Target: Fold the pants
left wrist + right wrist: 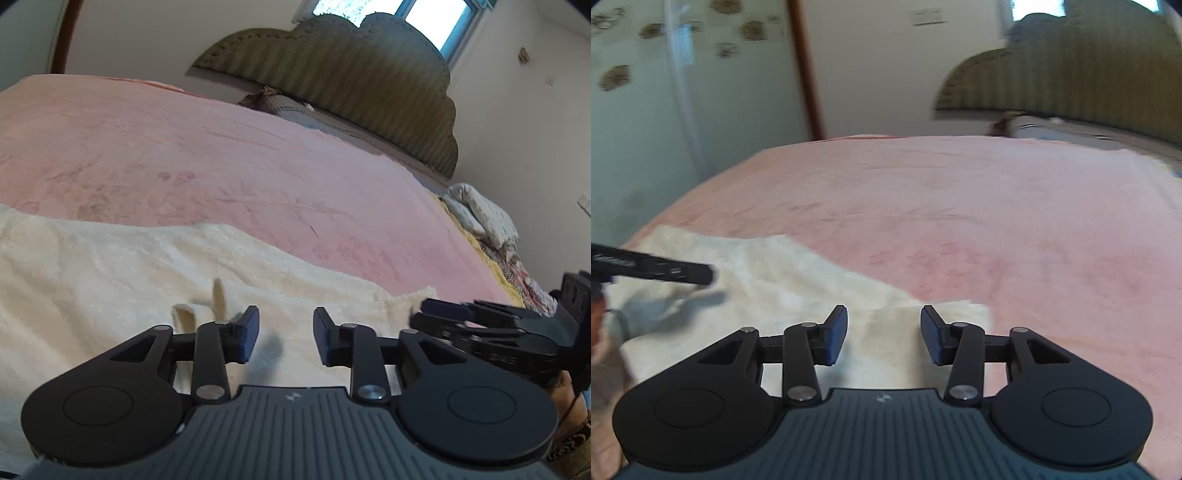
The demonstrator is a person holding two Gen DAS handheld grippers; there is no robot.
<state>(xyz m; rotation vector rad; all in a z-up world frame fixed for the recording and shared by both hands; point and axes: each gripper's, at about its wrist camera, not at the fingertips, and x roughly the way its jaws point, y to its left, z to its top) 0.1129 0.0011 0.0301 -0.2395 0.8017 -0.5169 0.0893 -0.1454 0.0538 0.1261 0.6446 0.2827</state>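
Left wrist view: both grippers released over the cream pants (110, 280) on the pink bedspread (221, 155).
We see the left gripper (284, 336) and right gripper (882, 334) gaping, empty; pants run 9-to-3, their right edge at the right gripper's 12.

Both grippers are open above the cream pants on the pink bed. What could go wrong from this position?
1. The left hand-held gripper might also pinch the loose drawstring beside it.
2. The right hand-held gripper hovers over the pants near their corner; a shallow grasp may slip.
3. Either could also catch the pink blanket beneath.
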